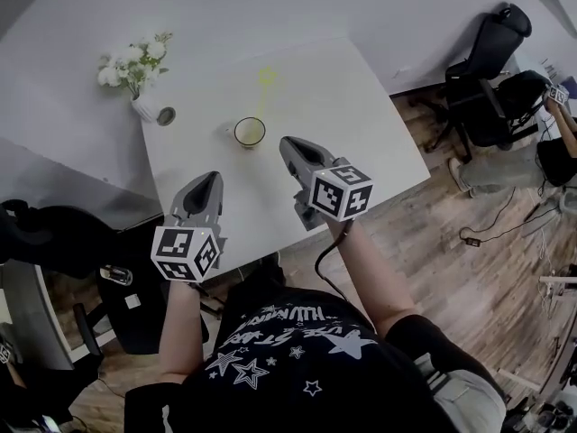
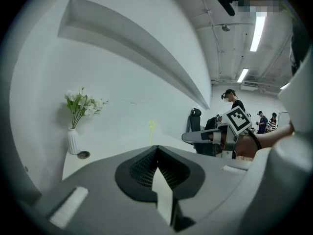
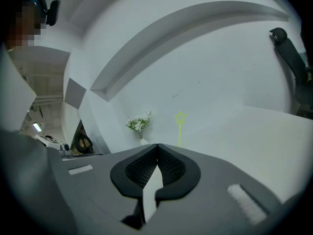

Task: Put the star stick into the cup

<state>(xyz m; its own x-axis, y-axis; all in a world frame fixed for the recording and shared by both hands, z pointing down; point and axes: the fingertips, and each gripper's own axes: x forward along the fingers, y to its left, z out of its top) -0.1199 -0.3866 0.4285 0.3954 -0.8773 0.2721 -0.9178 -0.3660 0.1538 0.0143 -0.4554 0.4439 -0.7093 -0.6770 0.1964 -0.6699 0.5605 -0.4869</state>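
A white cup [image 1: 250, 132] with a dark inside stands near the middle of the white table [image 1: 361, 142]. Beyond it the thin yellow star stick [image 1: 264, 84] lies flat on the table, star end farthest from me. My left gripper [image 1: 215, 177] hovers over the table's near edge, left of the cup, shut and empty. The right gripper [image 1: 288, 142] is just right of the cup, also shut with nothing in it. The star stick [image 2: 152, 131] shows above the jaws in the left gripper view, and again as the star stick [image 3: 180, 126] in the right gripper view. Both gripper views hide the cup.
A white vase of flowers [image 1: 137, 78] and a small round lid [image 1: 166, 115] sit at the table's far left corner. A black office chair [image 1: 487, 70] and a seated person [image 1: 505, 165] are right of the table. Cables lie on the wooden floor [image 1: 487, 233].
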